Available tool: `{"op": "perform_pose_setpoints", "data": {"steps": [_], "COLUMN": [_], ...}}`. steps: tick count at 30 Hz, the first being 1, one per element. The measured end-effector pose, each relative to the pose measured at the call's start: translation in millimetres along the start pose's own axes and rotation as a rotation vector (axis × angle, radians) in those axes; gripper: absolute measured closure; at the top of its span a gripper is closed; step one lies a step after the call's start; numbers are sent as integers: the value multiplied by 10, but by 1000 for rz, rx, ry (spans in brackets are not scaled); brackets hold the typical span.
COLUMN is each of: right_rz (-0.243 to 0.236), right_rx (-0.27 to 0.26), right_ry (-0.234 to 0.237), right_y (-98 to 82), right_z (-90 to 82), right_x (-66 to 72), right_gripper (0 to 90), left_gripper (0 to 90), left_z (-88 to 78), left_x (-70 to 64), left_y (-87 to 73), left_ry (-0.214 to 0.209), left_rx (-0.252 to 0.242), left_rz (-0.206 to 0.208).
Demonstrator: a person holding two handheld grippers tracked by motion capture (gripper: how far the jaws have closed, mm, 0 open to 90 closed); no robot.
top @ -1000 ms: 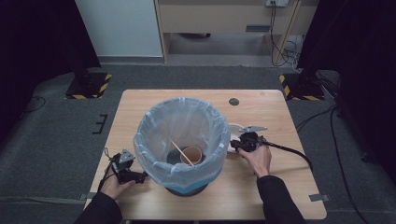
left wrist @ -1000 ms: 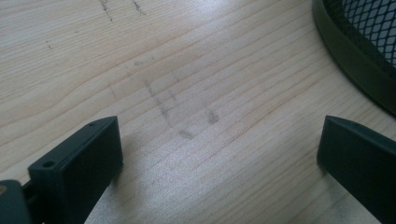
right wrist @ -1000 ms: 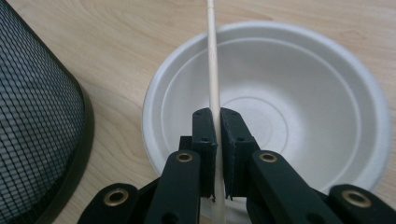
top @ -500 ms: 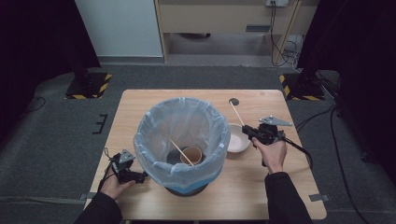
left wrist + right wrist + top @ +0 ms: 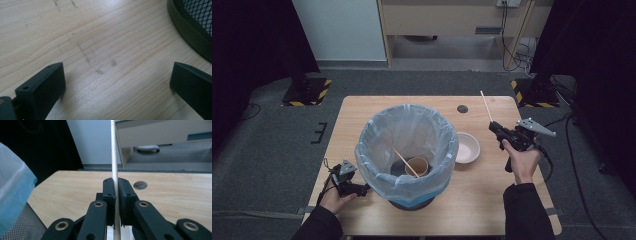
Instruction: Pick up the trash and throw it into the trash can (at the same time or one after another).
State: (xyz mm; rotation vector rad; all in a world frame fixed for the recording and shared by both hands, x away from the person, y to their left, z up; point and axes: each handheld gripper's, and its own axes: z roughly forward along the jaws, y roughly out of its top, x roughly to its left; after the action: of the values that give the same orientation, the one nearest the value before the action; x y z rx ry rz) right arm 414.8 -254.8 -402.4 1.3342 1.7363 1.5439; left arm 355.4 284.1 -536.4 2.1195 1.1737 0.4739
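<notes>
A thin wooden stick [image 5: 485, 104] stands up between the jaws of my right gripper [image 5: 493, 127], which is shut on it above the table's right side. In the right gripper view the stick [image 5: 114, 155] runs straight up from the closed right gripper [image 5: 116, 188]. A white bowl [image 5: 467, 147] lies on the table to its left. A mesh bin lined with a blue bag [image 5: 407, 145] stands mid-table; inside lie a paper cup [image 5: 417, 165] and another stick [image 5: 405, 162]. My left gripper [image 5: 363, 189] rests open by the bin's base, nothing between its jaws [image 5: 115, 82].
The wooden table [image 5: 492, 200] has a round hole [image 5: 462, 108] near its far edge. The bin's dark rim [image 5: 190, 30] is close to the left gripper's right jaw. Black stands with striped bases and cables sit on the floor behind.
My right gripper has lifted from the bowl beside the bin, up and to the right, carrying the stick. The left gripper has stayed put.
</notes>
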Motion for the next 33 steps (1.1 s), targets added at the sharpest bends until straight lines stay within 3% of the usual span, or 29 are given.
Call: {"op": "perform_pose_setpoints", "data": {"steps": [16,33], "right_rz": [-4,-8], "right_rx": [-103,-171], "right_ry": [-6,35], "right_y": [227,381], "right_z": [-241,-389], "right_x": [37,131], "right_gripper": [858,860], "left_gripper": [0,0], "left_z": [0,0], "left_x": [0,0], "left_y": [0,0], "left_ry": [0,0], "left_rx": [0,0], "left_rz": [0,0]}}
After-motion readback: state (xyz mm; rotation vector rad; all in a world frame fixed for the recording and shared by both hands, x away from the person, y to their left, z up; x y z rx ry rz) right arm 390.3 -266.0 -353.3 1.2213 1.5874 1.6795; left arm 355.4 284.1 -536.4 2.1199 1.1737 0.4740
